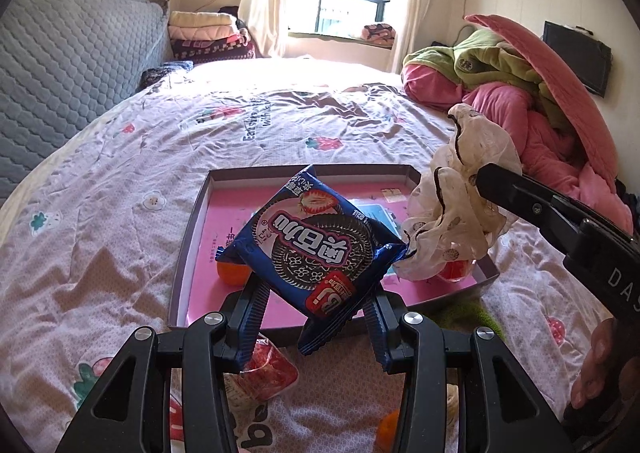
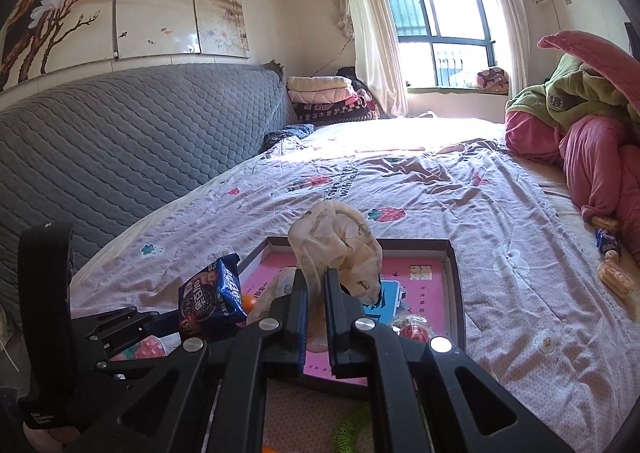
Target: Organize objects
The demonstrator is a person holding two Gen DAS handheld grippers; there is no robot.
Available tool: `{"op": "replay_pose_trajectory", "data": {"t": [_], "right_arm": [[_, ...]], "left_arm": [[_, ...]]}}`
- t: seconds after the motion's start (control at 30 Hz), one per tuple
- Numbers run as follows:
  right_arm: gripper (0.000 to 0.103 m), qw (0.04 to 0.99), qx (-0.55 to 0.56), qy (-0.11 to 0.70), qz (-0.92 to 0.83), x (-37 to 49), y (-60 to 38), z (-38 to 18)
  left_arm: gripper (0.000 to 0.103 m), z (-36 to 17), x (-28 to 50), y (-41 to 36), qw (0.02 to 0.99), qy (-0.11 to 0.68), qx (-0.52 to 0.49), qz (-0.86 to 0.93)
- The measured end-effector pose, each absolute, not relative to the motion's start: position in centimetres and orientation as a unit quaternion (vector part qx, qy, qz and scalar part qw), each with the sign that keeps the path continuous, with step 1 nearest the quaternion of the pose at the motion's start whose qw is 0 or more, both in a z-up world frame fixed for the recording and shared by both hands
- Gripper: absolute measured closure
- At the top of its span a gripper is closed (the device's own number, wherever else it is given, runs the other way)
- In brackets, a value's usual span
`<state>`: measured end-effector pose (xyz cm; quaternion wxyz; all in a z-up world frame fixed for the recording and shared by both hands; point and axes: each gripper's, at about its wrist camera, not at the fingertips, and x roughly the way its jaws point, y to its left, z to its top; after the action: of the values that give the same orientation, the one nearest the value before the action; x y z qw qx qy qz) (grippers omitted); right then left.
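mid-task: left claw (image 1: 316, 317) clamped on blue cookie pack (image 1: 316, 241), held over the pink tray (image 1: 188, 253) on the bed. right claw (image 2: 316, 285) pinching a crumpled plastic bag (image 2: 340, 249) above the tray. an orange and a red snack already lie inside; more snacks wait loose on the bed.

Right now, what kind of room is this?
A home bedroom, most likely: the work surface is a bed with a padded headboard, folded blankets stacked by the window.

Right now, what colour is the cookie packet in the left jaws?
Dark blue cookie packet, with a black cookie and strawberry printed; clearest in the left wrist view.
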<state>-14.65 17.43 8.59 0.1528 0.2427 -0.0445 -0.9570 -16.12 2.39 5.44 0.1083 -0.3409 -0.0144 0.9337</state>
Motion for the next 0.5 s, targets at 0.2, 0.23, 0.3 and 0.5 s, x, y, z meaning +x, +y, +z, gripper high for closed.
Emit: {"op": "replay_pose_trajectory", "data": {"t": [0.2, 0.23, 0.3, 0.5], "right_arm": [[0.095, 0.144, 0.236, -0.040, -0.960, -15.2, 17.5, 8.9], [0.095, 0.144, 0.236, -0.039, -0.960, -15.2, 17.4, 8.9], [0.095, 0.141, 0.234, -0.037, -0.961, -15.3, 17.5, 9.0], [0.095, 0.135, 0.229, -0.033, -0.963, -15.7, 17.6, 8.9]], "left_arm": [[0.056, 5.6, -16.8, 2.6, 0.094, -0.009, -0.330, 0.939], [0.056, 5.6, -16.9, 2.6, 0.093, -0.011, -0.329, 0.940], [0.056, 5.6, -17.2, 2.7, 0.092, -0.012, -0.328, 0.940], [0.056, 5.8, -17.5, 3.1, 0.084, -0.007, -0.322, 0.943]]}}
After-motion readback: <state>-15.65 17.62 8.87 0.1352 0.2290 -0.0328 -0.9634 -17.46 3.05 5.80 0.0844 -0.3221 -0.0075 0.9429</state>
